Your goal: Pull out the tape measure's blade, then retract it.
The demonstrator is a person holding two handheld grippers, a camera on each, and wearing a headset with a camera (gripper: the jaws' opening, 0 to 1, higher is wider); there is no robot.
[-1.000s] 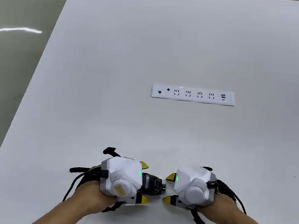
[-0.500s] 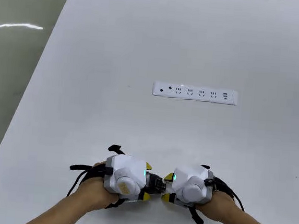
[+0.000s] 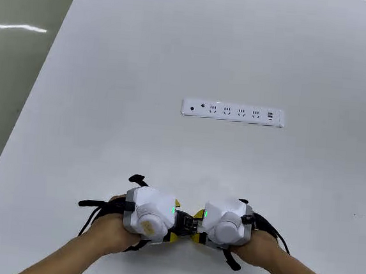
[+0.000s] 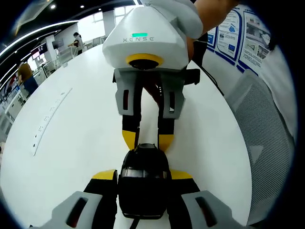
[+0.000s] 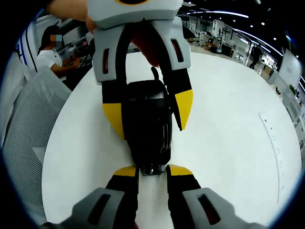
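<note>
A black tape measure [image 4: 143, 191] sits clamped between the jaws of my left gripper [image 4: 143, 174], low over the white table [image 3: 175, 78] near its front edge. My right gripper [image 5: 151, 171] faces it head-on, its yellow-tipped fingers [image 5: 126, 171] shut on the small metal hook [image 5: 151, 169] at the tape measure's [image 5: 147, 129] mouth. No length of blade shows between case and hook. In the head view the left gripper [image 3: 174, 223] and right gripper [image 3: 197, 227] nearly touch, with the tape measure [image 3: 186, 222] between them.
A white power strip [image 3: 231, 112] lies across the table's middle, well beyond the grippers. The table's left edge [image 3: 39, 92] drops to a grey floor. A mesh chair back [image 4: 267, 119] stands close behind the front edge.
The two grippers have come closer together: the right one has slid left up to the tape measure's mouth and its fingertips now meet the hook. The left keeps its hold.
</note>
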